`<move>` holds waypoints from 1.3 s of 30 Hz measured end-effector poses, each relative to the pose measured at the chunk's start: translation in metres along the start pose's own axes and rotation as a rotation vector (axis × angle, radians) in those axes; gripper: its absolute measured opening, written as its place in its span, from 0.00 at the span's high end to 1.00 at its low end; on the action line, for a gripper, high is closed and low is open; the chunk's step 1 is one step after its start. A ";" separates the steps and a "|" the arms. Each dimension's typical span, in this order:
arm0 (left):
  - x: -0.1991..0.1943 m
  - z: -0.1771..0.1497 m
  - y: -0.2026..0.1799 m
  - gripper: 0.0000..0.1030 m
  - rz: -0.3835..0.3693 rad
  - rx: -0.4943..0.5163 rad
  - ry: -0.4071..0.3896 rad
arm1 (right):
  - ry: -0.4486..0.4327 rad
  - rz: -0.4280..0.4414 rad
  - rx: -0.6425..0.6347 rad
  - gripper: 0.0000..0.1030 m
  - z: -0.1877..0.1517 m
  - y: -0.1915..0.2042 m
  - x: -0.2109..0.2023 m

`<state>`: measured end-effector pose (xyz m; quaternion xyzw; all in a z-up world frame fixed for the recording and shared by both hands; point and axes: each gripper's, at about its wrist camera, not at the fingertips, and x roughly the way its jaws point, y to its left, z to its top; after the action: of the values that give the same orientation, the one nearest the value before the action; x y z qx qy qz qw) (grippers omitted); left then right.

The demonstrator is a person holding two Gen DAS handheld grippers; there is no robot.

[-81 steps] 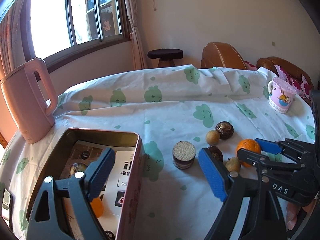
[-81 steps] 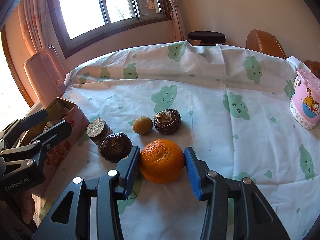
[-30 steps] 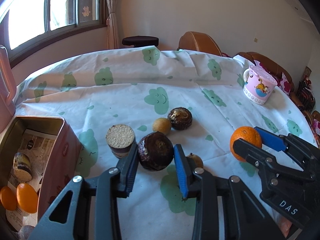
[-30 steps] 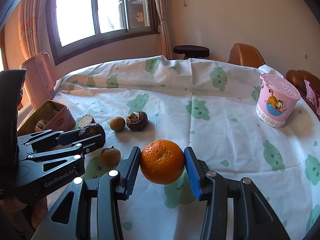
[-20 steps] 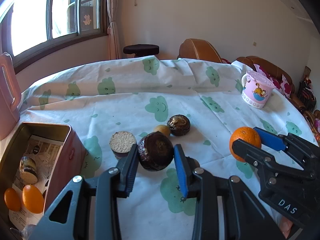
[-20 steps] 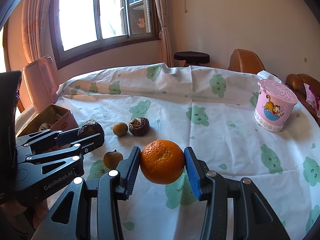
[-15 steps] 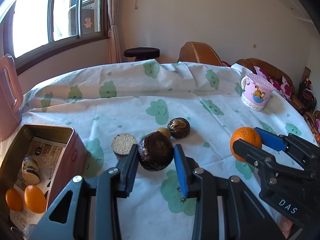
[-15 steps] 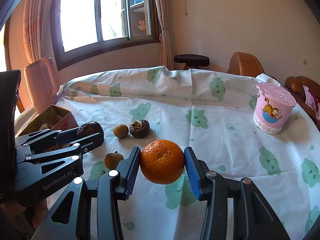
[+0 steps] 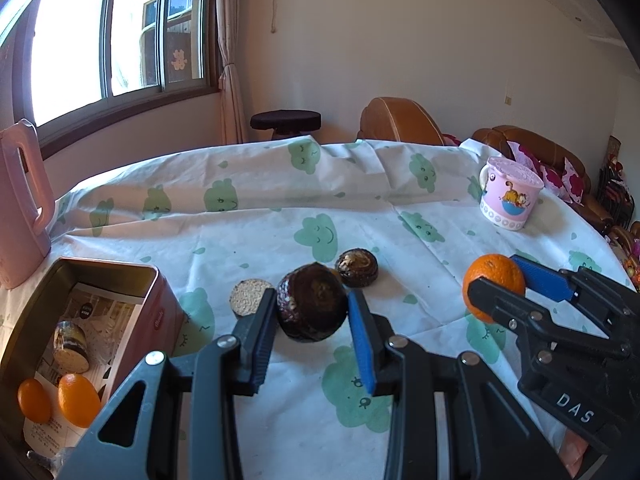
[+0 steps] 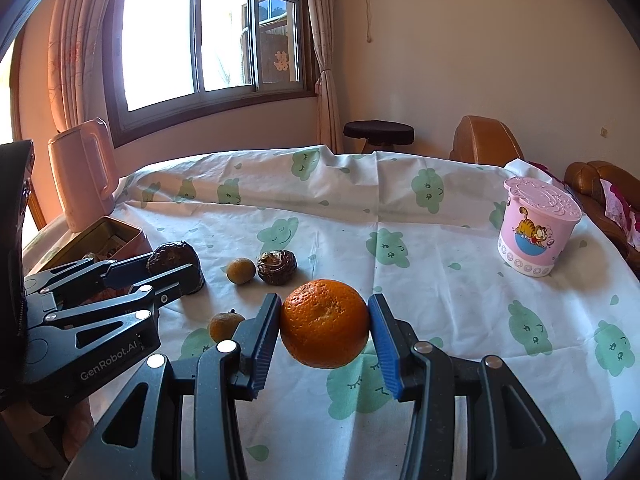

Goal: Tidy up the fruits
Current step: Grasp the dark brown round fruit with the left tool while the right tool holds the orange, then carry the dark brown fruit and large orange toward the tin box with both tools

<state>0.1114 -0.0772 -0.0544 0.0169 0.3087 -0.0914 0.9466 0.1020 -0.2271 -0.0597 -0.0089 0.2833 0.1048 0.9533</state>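
Two grippers [image 9: 312, 316] [image 10: 324, 326], one large orange [image 10: 324, 323], two small oranges [image 9: 78, 400] in one tin [image 9: 168, 308] at the near left, three dark round fruits [image 9: 312, 307], two small brownish fruits [image 10: 241, 270], two cut pieces [image 9: 251, 297], one pink cup [image 10: 536, 230], one pink kettle [image 10: 82, 172].

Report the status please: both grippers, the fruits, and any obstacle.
Left hand-held gripper shut on dark fruit. Right hand-held gripper shut on orange. Tin box open, two small oranges inside. Nothing in the way.
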 end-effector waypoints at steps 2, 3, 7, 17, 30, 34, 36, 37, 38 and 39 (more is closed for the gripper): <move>-0.001 0.000 -0.001 0.64 0.001 0.004 -0.005 | -0.012 0.000 0.000 0.54 0.000 0.000 -0.003; -0.001 0.000 -0.001 0.64 0.002 0.006 -0.007 | -0.019 0.000 -0.001 0.54 0.000 0.001 -0.004; -0.003 0.000 -0.003 0.64 0.002 0.012 -0.017 | -0.034 0.001 -0.004 0.54 0.000 0.001 -0.006; -0.010 0.000 -0.007 0.64 0.013 0.033 -0.053 | -0.058 0.000 0.000 0.54 -0.001 0.000 -0.011; -0.022 -0.002 -0.012 0.64 0.044 0.060 -0.114 | -0.079 -0.015 -0.010 0.54 -0.002 0.002 -0.014; -0.024 -0.002 -0.013 0.64 0.055 0.063 -0.116 | -0.081 -0.021 -0.033 0.54 -0.001 0.005 -0.014; -0.024 -0.003 -0.012 0.64 0.057 0.060 -0.107 | -0.084 -0.026 -0.040 0.54 -0.001 0.007 -0.015; -0.024 -0.003 -0.010 0.64 0.059 0.057 -0.102 | -0.085 -0.031 -0.042 0.54 -0.001 0.007 -0.015; -0.024 -0.004 -0.009 0.64 0.063 0.055 -0.098 | -0.085 -0.034 -0.044 0.54 -0.001 0.007 -0.015; -0.025 -0.004 -0.009 0.64 0.066 0.054 -0.096 | -0.085 -0.034 -0.045 0.54 -0.001 0.008 -0.015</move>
<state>0.0877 -0.0814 -0.0432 0.0482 0.2598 -0.0693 0.9620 0.0874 -0.2228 -0.0525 -0.0308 0.2400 0.0952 0.9656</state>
